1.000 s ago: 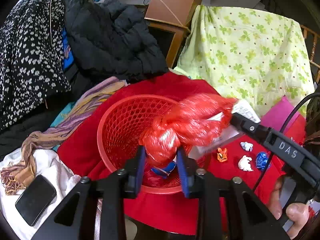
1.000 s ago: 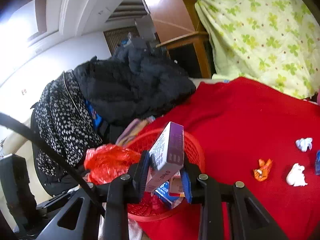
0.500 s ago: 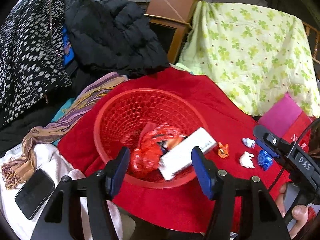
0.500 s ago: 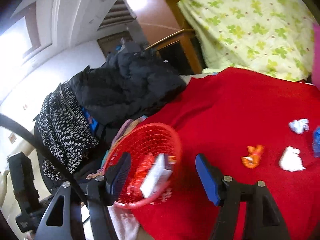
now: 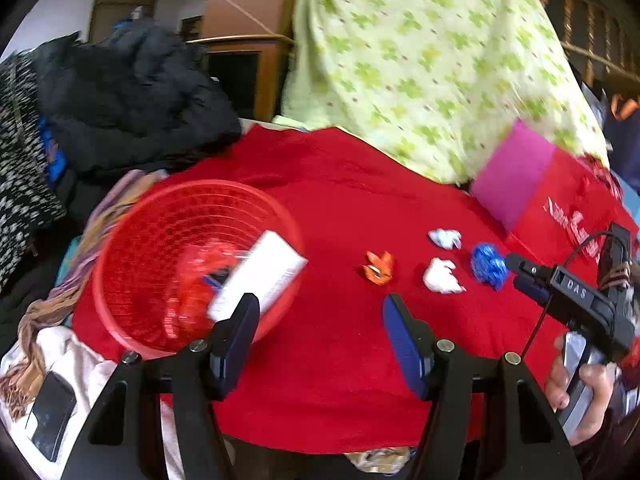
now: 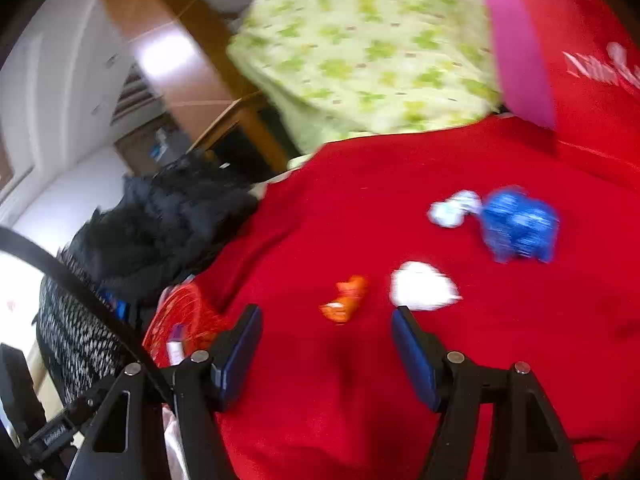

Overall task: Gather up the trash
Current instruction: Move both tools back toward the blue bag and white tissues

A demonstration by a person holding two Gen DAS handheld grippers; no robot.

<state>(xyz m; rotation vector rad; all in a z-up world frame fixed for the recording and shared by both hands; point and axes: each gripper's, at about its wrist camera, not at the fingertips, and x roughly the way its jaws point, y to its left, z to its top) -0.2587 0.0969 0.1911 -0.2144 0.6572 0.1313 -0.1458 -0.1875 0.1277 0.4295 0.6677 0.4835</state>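
Between pickups: both grippers, left (image 5: 316, 322) and right (image 6: 326, 346), spread wide and empty above the red cloth (image 5: 340, 184). In the basket (image 5: 120, 240) at left, a white box (image 5: 260, 274) leaning on the rim beside a crumpled red bag (image 5: 196, 280). Left to collect, lying apart on the cloth right of the basket: orange wrapper (image 6: 345, 299), white wad (image 6: 420, 286), blue foil ball (image 6: 518, 226), pale scrap (image 6: 452, 210). Likely next: right gripper down over orange wrapper or white wad, nearest its fingers (image 6: 240, 350), then closing gently on small, light, crushable scraps.
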